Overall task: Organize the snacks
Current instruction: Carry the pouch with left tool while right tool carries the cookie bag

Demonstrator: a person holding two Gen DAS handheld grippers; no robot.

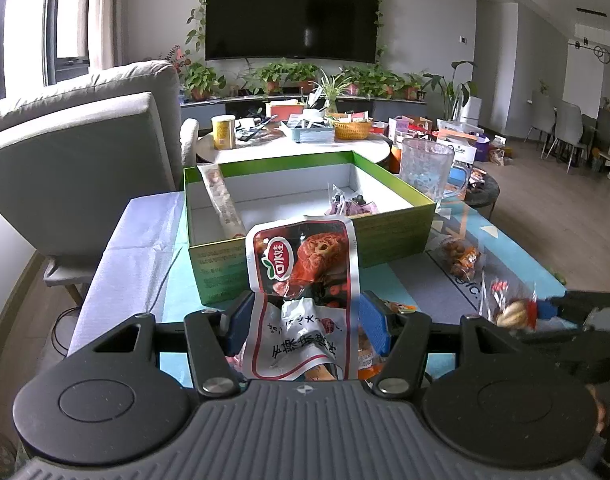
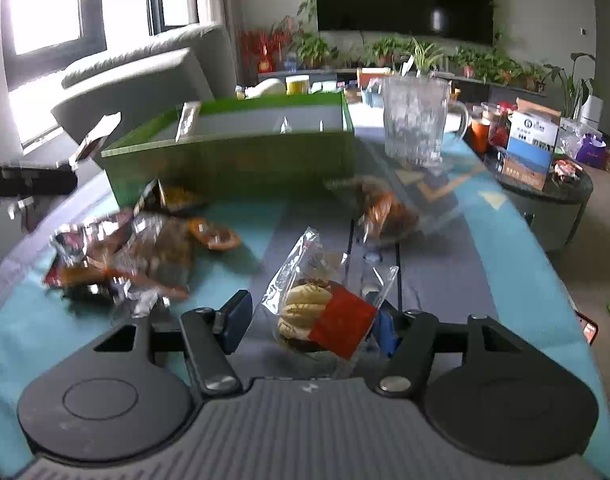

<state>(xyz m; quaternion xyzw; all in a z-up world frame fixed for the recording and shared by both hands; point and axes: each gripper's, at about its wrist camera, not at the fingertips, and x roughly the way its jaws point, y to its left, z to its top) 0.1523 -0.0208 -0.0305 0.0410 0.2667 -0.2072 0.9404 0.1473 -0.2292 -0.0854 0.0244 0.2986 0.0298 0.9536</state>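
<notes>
A: Holding a red and white snack pouch [image 1: 303,276], the left tongs [image 1: 301,322] are clamped on its lower half, blue pads pressed against both sides. The pouch stands upright, just short of the green box [image 1: 225,264], its top overlapping the box's near wall.

B: And the right tongs [image 2: 309,322]?

A: They have a clear biscuit packet [image 2: 325,304] with a red label between them. The right pad touches the wrapper; the left pad stands a little away from it, so I cannot tell whether the grip is made. That view is blurred.

B: What sits in the box?

A: A long pale packet [image 1: 223,204] leans against its left inner wall, and a few small purple-wrapped sweets [image 1: 349,206] lie near its right inner wall. The middle is bare.

B: Outside the box?

A: On the desk [image 2: 241,232], in front of the box toward its left, a loose heap of snack packets [image 2: 137,252]. In front of its right corner, one clear bag of brown snacks [image 2: 389,216]. A clear plastic jug [image 2: 417,120] stands just right of the box.

B: So which step?

A: I judge the pouch is mid-carry to the box, while the biscuit packet is being picked up. Next, the left tongs need to lift the pouch over the near wall and release it above the bare middle. The right should be firmly closed before lifting.
</notes>
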